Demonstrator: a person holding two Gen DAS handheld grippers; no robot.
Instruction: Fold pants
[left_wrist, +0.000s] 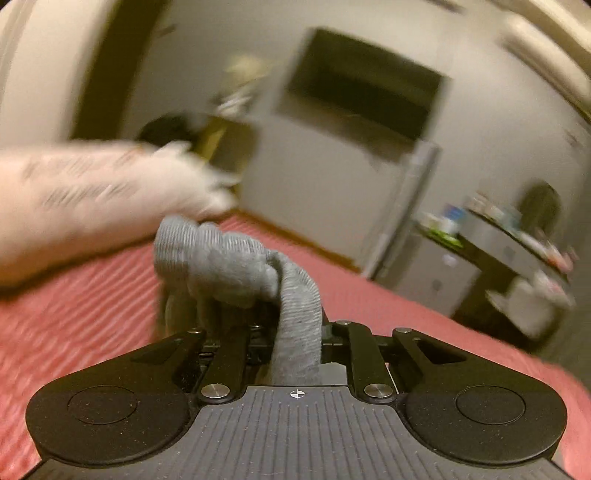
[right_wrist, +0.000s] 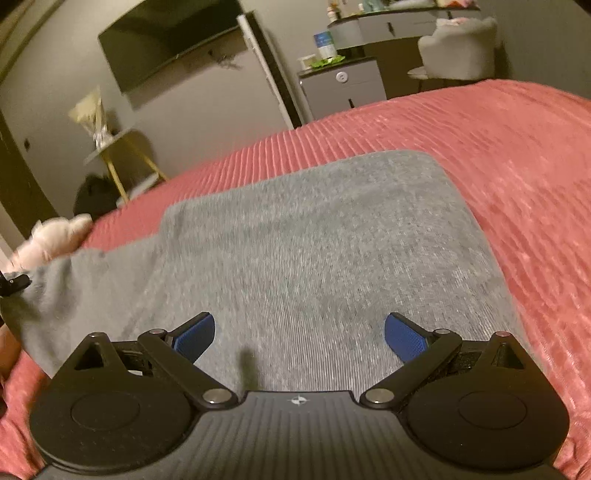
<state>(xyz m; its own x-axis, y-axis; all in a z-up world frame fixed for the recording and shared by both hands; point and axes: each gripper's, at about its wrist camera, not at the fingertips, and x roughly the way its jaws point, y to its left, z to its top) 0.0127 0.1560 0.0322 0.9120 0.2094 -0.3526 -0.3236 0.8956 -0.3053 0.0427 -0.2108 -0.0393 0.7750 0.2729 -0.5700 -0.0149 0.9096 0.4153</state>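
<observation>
- My left gripper (left_wrist: 258, 314) is clenched on a bunched wad of the grey pants (left_wrist: 229, 266); the knit spills up over my fingertips and one strip hangs back toward my palm.
- My right gripper (right_wrist: 299, 332) is released, its blue pads (right_wrist: 194, 338) spread wide and hovering just above the pants (right_wrist: 303, 251), touching nothing that I can see.
- The pants lie flat on the red bedspread (right_wrist: 498, 155), starting under my right fingers and running ahead of them. To the left of those fingers the cloth lifts off the bed toward my other gripper.
- I judge the fabric soft, light and limp: it will sag and crease wherever it is unsupported, and it should not slip from the pads. An edge or corner, pinched through all layers, looks like the best hold.
- The long axis seems to run left to right across my right fingers. I cannot tell which end is the waist.
- Beyond my left fingers a pale pillow (left_wrist: 92, 192) lies on the bed, blurred.
- Farthest off, a dark screen (right_wrist: 166, 40) hangs on the wall.
</observation>
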